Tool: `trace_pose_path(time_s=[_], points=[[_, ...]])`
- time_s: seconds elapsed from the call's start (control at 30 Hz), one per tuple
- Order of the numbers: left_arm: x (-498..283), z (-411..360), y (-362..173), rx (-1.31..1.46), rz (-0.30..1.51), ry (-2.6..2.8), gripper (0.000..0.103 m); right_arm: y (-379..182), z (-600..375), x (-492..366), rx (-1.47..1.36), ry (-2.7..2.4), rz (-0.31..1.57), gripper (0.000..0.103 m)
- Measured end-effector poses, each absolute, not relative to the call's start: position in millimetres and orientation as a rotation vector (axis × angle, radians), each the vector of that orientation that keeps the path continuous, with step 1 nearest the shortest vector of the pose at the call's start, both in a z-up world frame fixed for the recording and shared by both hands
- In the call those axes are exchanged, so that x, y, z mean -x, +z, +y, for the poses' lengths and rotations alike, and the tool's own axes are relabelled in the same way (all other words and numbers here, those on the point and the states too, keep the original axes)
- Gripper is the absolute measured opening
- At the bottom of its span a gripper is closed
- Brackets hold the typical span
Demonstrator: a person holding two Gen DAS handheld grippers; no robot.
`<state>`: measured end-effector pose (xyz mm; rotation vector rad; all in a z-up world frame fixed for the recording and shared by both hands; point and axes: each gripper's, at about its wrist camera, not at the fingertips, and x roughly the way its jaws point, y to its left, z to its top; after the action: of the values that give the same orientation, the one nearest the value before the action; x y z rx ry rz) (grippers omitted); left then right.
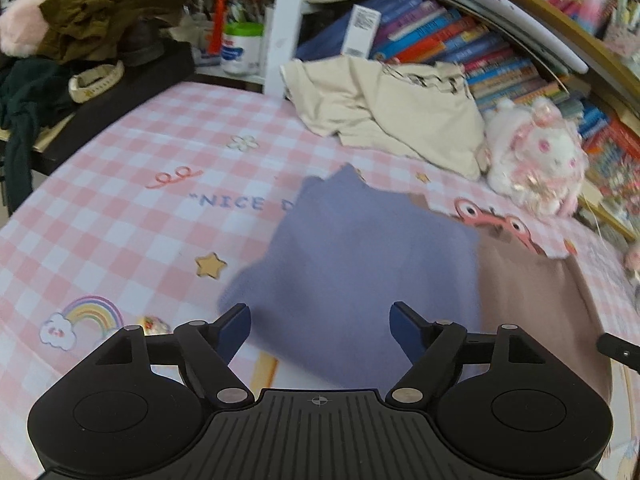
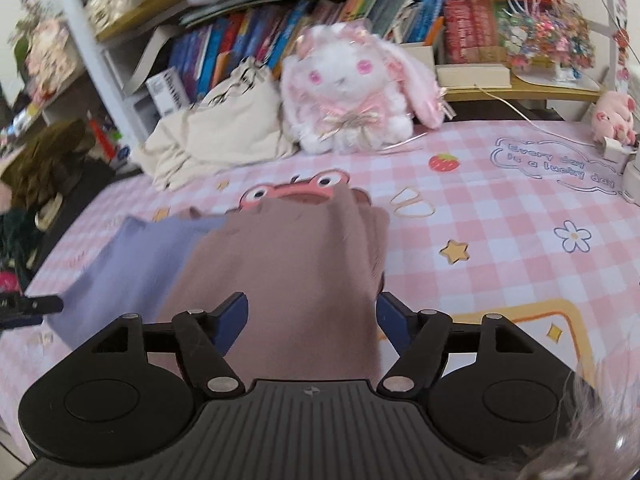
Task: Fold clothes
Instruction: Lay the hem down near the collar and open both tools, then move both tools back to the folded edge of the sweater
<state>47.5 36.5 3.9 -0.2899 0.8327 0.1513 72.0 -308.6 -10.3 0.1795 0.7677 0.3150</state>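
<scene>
Left wrist view: the left tongs (image 1: 320, 328) are seen released, jaws spread wide, nothing pressed between the pads. Beyond and between them a lavender garment (image 1: 360, 248) is observed lying on the pink checked surface (image 1: 120, 208), blurred. A brown garment (image 1: 532, 288) is seen just beside it on the right, touching it. A cream garment (image 1: 392, 112) is found crumpled at the far edge, against a row of books (image 1: 460, 40). A white plush rabbit (image 1: 536, 164) is placed beside it.

Right wrist view: the right tongs (image 2: 310, 324) are likewise released, jaws apart. The brown garment (image 2: 288, 272) is seen lying between and beyond the fingers; contact with the pads cannot be told. The lavender garment (image 2: 132, 264) is noted at its left, partly overlapped by it. The plush rabbit (image 2: 348, 92) and cream garment (image 2: 224, 132) are recorded at the rear of the surface (image 2: 500, 240).
</scene>
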Motion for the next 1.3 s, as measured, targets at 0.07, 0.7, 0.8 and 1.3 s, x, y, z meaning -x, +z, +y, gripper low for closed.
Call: trace_pose_path(time_s=[0.07,0.7,0.8,1.3], points=[[-47,35,3,0.270,0.838,0.131,0.079,-12,-300,-65,-0.167,0.313,0.773,0.073],[-25,66,-8,0.233,0.880,0.034,0.081,-14,-246,-23,-0.180,0.146,0.856,0.087],[-25,73,-11,0.253,0.893,0.020,0.081,-12,-239,-17,-0.173,0.140,0.850,0.087],[-33,122,-46,0.807,0.957,-0.037,0.082,-3,-210,9,-0.138,0.074,0.834,0.090]])
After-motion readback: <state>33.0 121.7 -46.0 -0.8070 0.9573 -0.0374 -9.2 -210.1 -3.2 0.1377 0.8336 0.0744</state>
